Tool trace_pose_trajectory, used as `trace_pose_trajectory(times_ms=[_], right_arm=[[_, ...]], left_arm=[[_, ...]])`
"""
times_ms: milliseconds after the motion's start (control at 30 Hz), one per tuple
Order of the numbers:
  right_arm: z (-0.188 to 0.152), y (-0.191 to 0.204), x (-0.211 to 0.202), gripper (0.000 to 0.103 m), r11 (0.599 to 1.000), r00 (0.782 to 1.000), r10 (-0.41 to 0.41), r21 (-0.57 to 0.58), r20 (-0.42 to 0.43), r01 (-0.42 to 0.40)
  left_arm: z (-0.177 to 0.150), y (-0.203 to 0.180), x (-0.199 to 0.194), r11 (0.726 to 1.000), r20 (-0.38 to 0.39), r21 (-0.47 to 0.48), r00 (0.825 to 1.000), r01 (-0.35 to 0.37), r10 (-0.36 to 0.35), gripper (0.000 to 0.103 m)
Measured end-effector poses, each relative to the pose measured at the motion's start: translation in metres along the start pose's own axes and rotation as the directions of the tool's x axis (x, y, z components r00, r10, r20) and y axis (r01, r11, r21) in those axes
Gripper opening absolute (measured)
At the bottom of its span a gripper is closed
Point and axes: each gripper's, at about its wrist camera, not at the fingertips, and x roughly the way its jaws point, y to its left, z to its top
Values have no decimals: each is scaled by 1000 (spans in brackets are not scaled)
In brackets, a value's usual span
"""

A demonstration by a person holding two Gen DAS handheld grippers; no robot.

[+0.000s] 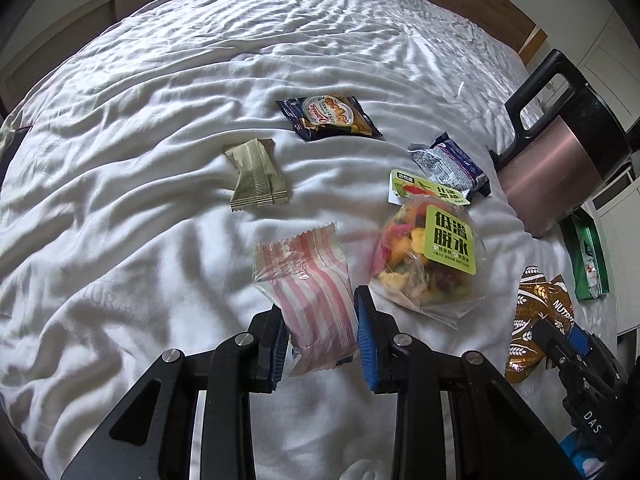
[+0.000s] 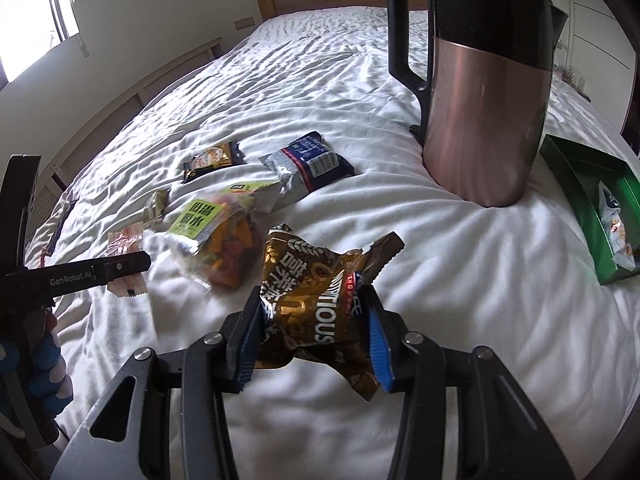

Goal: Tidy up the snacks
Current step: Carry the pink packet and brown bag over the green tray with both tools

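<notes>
The left hand-held gripper (image 1: 322, 338) clamps a pink-striped snack packet (image 1: 310, 300). The right hand-held gripper (image 2: 316, 340) grips a brown wheat-print packet (image 2: 320, 304) above the bed (image 2: 460, 272). A green tray (image 2: 592, 216) sits at the bed's right edge.

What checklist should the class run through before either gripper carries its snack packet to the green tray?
1. Left gripper clamps the pink striped packet: ok.
2. Right gripper clamps the brown packet: ok.
3. Green tray has free space: ok, one packet inside.
4. Kettle clear of the path to the tray: cannot tell.
5. Brown packet lifted off the bed sheet: cannot tell.
</notes>
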Motion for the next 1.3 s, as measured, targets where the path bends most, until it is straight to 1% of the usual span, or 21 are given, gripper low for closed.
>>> trace_pose_trajectory(times_ms=[333, 500, 733, 1000, 1200, 1300], right_arm=[[-25, 28, -51, 14, 999, 1000, 5, -32, 8, -5], [-47, 39, -83, 14, 999, 1000, -2, -44, 14, 3], [-79, 43, -122, 14, 999, 999, -27, -43, 32, 29], [-110, 21, -167, 14, 997, 994, -77, 7, 76, 77], [-133, -14, -201, 14, 987, 983, -143, 83, 113, 134], [-145, -38, -218, 14, 977, 975, -184, 137, 128, 166]], left_arm=[[-32, -2, -50, 999, 28, 38, 999, 28, -29, 26], [-52, -6, -77, 997, 46, 71, 998, 42, -46, 26], [-86, -24, -107, 989, 57, 135, 996, 60, -68, 26], [-114, -56, -135, 969, 73, 234, 993, 75, -94, 26], [-131, -94, -151, 941, 83, 327, 989, 89, -123, 26], [-136, -115, -155, 925, 78, 368, 988, 98, -136, 26]])
